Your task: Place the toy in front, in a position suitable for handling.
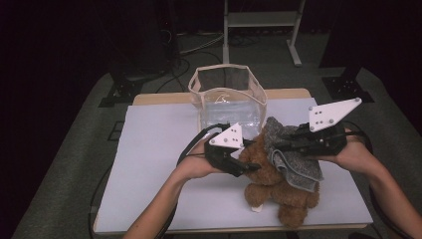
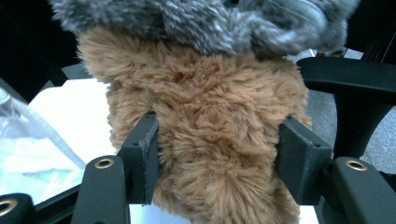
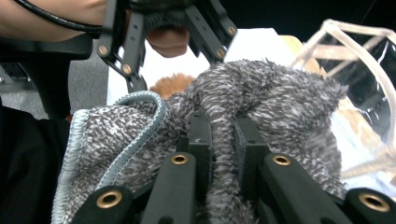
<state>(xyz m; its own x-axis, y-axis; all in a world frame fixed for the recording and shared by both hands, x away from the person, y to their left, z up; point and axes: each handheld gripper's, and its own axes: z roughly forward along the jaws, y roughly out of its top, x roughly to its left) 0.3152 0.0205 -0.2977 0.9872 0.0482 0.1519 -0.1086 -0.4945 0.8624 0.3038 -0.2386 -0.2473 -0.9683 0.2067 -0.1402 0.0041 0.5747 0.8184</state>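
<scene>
- Over the white surface (image 1: 149,164), mid-table: I've got the brown teddy bear (image 1: 271,174) clamped in the left hand-held gripper (image 1: 251,167) and a grey towel (image 1: 291,157) pinched in the right hand-held gripper (image 1: 278,147), w/ the towel draped over the bear's top.
- Left hand-held gripper view: both pads press into the bear's fur (image 2: 215,140) from either side, jaws partway closed on the plush, pile bulging round the pads.
- Right hand-held gripper view: jaws nearly together, nipping a fold of towel (image 3: 224,140) betw. them.
- Handling, my read: bear looks light, soft, squashy; it'll give under the pads, so a grip across a thick part of the body holds better than a limb. Not fragile, not slippery; the fur gives plenty of purchase.
- Towel: limp, light, no stiffness; it'll sag and trail from any single pinch. Best taken at a bunched fold or near the stitched hem (image 3: 140,135), which looks firmer than the pile.
- Looks: bear is tan-brown, shaggy, legs toward the near edge, feet resting on the surface. Towel is mottled grey-white terry w/ a pale blue-grey edge binding.
- Clear bag (image 1: 226,99) w/ cream trim stands open just behind the pair, near the far edge of the surface; bear & towel both outside it.
</scene>
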